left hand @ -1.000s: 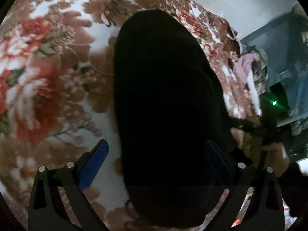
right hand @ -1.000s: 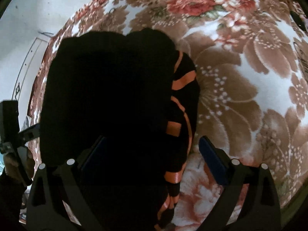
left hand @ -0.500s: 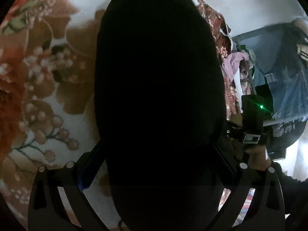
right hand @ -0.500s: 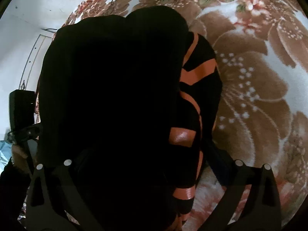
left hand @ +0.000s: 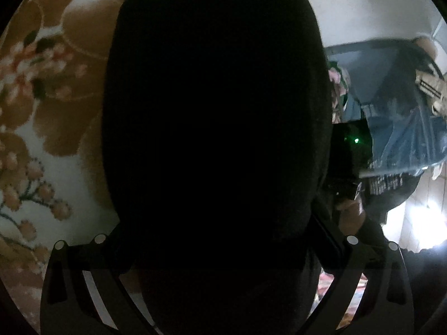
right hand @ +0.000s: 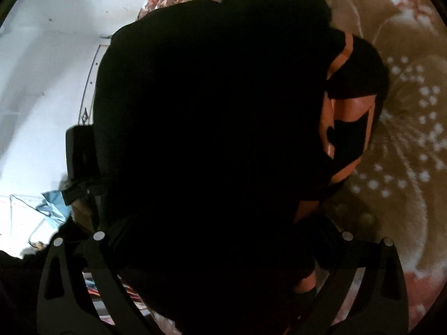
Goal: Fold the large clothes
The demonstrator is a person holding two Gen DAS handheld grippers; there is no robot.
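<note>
My left gripper [left hand: 218, 254] and right gripper [right hand: 220, 251] each carry the black garment [left hand: 215, 128] bunched between their fingers above the floral blanket [left hand: 56, 128]; whether they are clenched, I cannot tell.

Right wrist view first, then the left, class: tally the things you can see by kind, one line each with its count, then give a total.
Black garment with orange stripes: 1
Floral blanket: 1
Claws: 2, the left claw and the right claw, each with the garment filling the space between its fingers
Total: 4
</note>
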